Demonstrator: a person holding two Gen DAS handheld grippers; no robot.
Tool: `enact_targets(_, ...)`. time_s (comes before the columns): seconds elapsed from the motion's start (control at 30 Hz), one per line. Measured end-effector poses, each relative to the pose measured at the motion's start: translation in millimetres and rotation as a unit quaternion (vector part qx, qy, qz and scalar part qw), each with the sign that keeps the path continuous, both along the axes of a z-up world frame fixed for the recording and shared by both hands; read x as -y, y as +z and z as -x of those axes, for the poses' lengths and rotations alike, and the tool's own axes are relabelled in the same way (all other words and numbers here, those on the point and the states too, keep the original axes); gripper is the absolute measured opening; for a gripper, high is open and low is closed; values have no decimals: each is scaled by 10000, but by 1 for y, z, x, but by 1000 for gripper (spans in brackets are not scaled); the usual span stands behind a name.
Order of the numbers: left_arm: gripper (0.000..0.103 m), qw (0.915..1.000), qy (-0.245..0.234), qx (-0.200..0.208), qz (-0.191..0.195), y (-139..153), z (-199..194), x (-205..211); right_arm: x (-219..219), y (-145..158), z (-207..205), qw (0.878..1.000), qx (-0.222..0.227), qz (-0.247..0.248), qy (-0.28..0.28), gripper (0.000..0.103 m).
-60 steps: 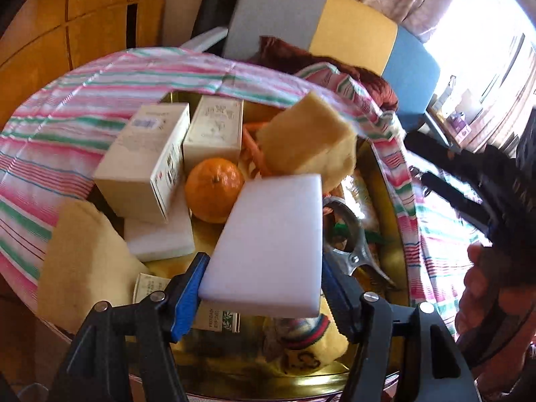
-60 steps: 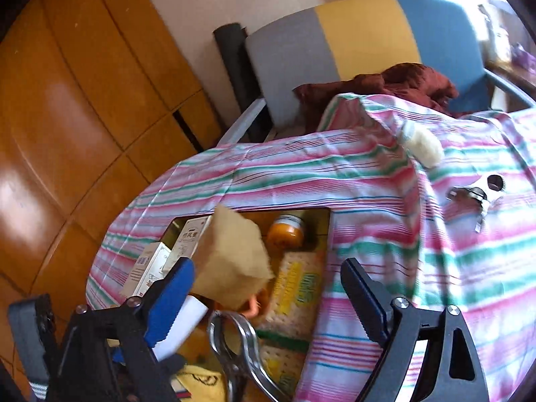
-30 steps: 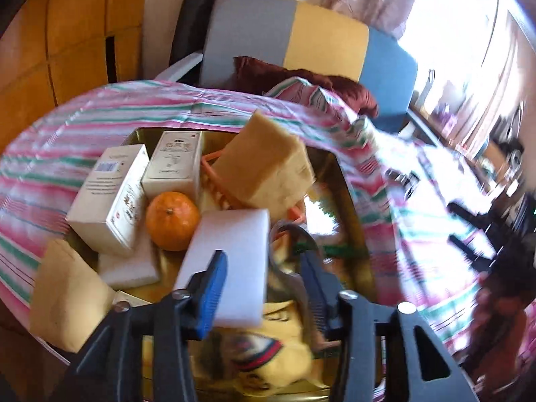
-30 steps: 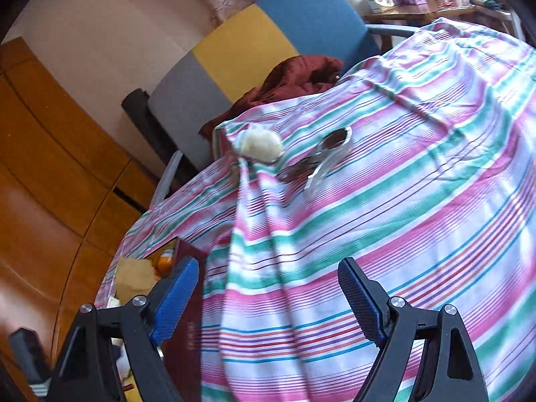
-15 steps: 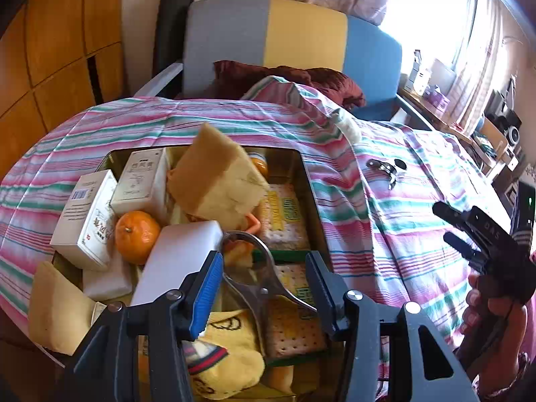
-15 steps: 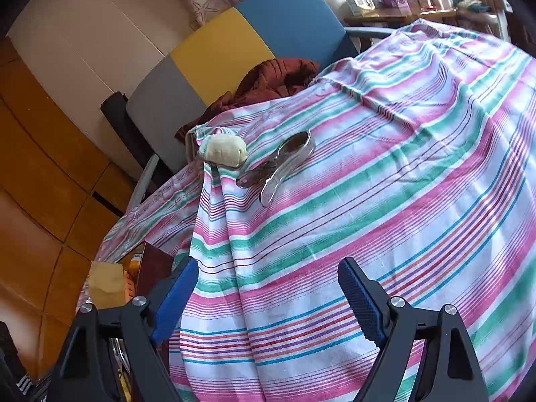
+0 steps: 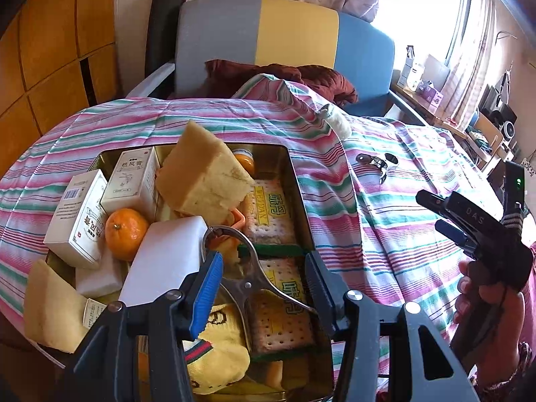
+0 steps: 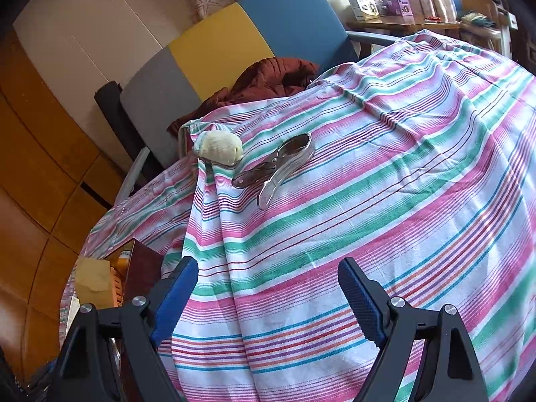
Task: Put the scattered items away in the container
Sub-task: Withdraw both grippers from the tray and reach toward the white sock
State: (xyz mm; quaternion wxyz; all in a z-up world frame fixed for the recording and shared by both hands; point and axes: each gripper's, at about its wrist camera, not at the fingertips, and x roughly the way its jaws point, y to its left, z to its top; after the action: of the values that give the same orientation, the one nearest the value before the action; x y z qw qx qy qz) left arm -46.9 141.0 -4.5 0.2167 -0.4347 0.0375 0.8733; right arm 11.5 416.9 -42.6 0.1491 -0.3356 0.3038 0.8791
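A gold tin [image 7: 299, 197] on the striped cloth holds boxes, an orange [image 7: 125, 232], yellow sponges, biscuit packs, a metal clamp and a yellow sock. The white foam block [image 7: 164, 261] lies in it beside my left gripper [image 7: 263, 261], which hovers open over the clamp and biscuits with nothing between its pads. Out on the cloth lie a rolled pale sock [image 8: 219, 147] and a shiny metal tool [image 8: 284, 160], touching each other. My right gripper [image 8: 268, 268] stands open above bare cloth, short of both. The left wrist view shows the same gripper [image 7: 432, 211] in a hand.
A grey, yellow and blue chair [image 7: 284, 37] with a dark red cloth [image 7: 278, 73] on it stands behind the table. Wooden panels [image 8: 33, 167] line the left side. A cluttered side table [image 8: 402, 16] sits far right. The tin's dark outer wall [image 8: 140, 268] lies left of the right gripper.
The left gripper let go of the white foam block, which now lies in the tin, and shifted right. The right gripper swung away from the tin to the cloth facing the sock and metal tool.
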Motion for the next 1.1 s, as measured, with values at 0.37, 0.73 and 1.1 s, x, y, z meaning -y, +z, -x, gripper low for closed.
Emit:
enact_targets(0.37,52,9999,-134,1,74,-5,2,-5,-14,-6,51,9958,658,-406,-484,87)
enact_targets(0.73,52,9998,-147,1,-120,-6,10,8,-39,-4,143,9913,865,-428,-896,89)
enact_targets(1.1,52,9997,22,138,-205,-8,21,13,-46,-33,176,9807,1527,-1095,-534,60)
